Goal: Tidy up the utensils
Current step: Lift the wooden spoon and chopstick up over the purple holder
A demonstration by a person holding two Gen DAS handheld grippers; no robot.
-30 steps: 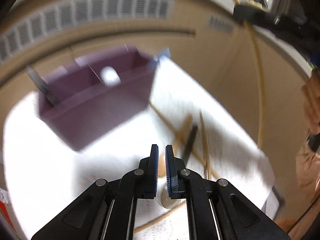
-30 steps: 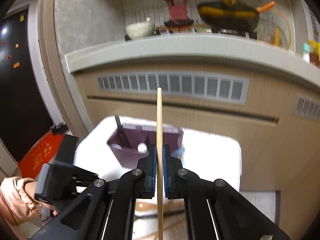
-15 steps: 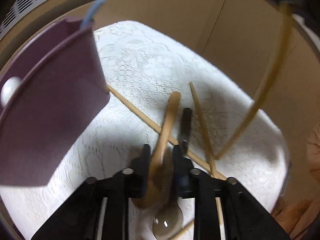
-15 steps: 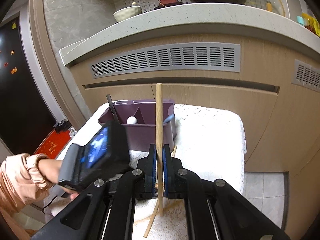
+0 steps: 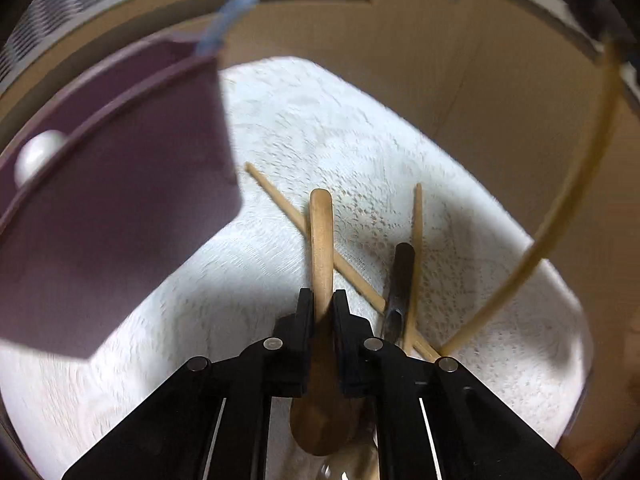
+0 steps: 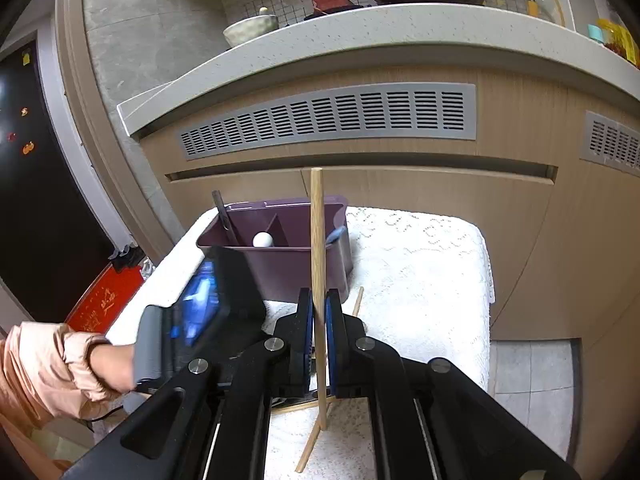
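My left gripper (image 5: 321,300) is shut on the handle of a wooden spoon (image 5: 321,236) that lies low over the white lace cloth (image 5: 312,120). Two wooden chopsticks (image 5: 280,196) and a dark-handled utensil (image 5: 401,272) lie crossed beside it. The purple divided utensil box (image 5: 104,216) stands to the left, with a white ball-topped utensil (image 5: 38,154) and a blue one (image 5: 224,24) in it. My right gripper (image 6: 319,312) is shut on a wooden chopstick (image 6: 317,232), held upright in front of the box (image 6: 288,264).
The cloth covers a small table (image 6: 432,280) set against a wooden counter front with grey vents (image 6: 332,120). A black door (image 6: 36,184) stands at left. The left hand and its gripper body (image 6: 200,312) sit low left in the right wrist view.
My left gripper dropped to the cloth and closed on the wooden spoon's handle. My right gripper, still holding the upright chopstick, moved down and closer to the box.
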